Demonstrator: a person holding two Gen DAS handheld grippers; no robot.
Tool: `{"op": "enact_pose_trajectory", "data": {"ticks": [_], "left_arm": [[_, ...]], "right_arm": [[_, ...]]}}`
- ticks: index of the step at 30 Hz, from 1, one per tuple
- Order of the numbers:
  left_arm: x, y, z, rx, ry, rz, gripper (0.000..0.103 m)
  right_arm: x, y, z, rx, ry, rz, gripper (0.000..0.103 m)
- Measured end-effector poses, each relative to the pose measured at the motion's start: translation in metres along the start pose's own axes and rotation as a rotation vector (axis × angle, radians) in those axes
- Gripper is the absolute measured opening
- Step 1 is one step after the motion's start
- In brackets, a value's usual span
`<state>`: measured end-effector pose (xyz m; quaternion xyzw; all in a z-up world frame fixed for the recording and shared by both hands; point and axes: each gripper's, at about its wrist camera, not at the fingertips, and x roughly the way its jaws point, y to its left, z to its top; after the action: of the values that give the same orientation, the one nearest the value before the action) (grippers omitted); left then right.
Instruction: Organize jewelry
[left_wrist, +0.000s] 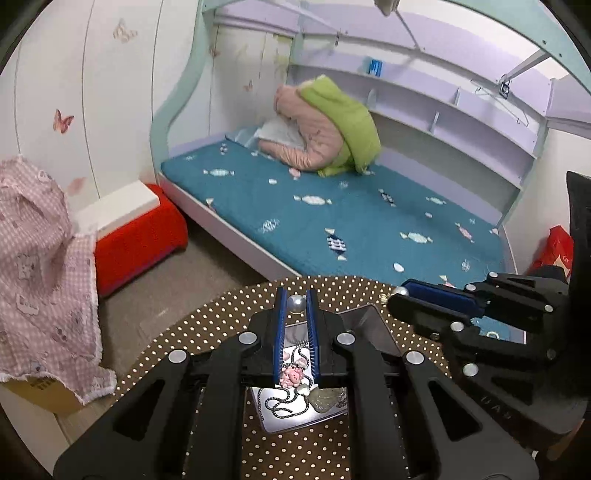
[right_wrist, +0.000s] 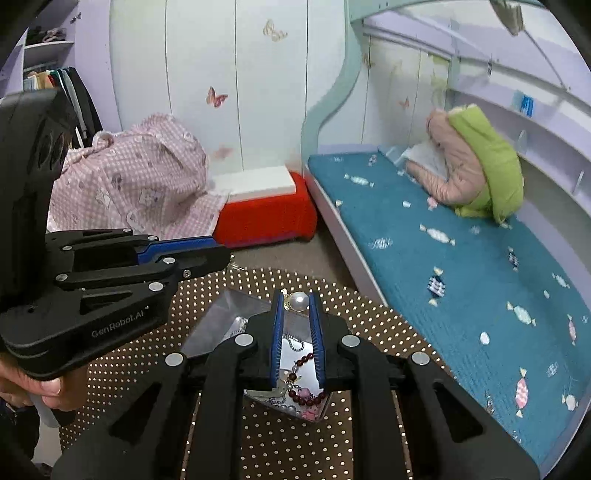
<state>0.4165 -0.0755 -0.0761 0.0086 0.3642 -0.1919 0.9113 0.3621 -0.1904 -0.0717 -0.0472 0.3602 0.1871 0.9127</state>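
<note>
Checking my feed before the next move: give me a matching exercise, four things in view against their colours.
Things:
1. bead bracelet
2. storage box
3. bedspread
4. folded jacket on top

Colours:
A. teal
B. lime green
C. dark red
D. bright red

Pairs: 1-C, 2-D, 3-A, 4-B

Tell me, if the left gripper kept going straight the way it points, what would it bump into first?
Probably the dotted table near its far edge, just past the left gripper, which is shut on a pearl. Depth is unclear; it might clear the edge.
</note>
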Motion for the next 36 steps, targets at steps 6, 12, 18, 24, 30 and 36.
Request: {"op": "enact_pose_trajectory", "data": {"ticks": [6, 12, 18, 24, 30, 36], "left_arm": [[0.013, 0.001, -0.003, -0.013, 0.031, 0.030, 0.043], [-0.002, 0.002, -0.006, -0.009, -0.015, 0.080, 0.086], [-0.030, 0.003, -0.010, -0.018, -0.069, 0.119, 0.094], [-0.072, -0.007, -0.018, -0.017, -0.160, 0.173, 0.097], [-0.120, -0.015, -0.038, -0.034, -0.248, 0.226, 0.098], [-0.185, -0.028, -0.072, -0.045, -0.367, 0.264, 0.098]], "right_arm": [[0.016, -0.006, -0.004, 0.034, 0.049, -0.003, 0.020], [0.010, -0.012, -0.010, 0.080, 0.031, -0.005, 0.067], [-0.006, -0.016, -0.010, 0.130, -0.006, -0.023, 0.095], [-0.030, -0.008, -0.009, 0.154, -0.050, -0.065, 0.095], [-0.066, 0.006, -0.018, 0.191, -0.106, -0.086, 0.095], [-0.121, 0.028, -0.035, 0.218, -0.193, -0.112, 0.095]]}}
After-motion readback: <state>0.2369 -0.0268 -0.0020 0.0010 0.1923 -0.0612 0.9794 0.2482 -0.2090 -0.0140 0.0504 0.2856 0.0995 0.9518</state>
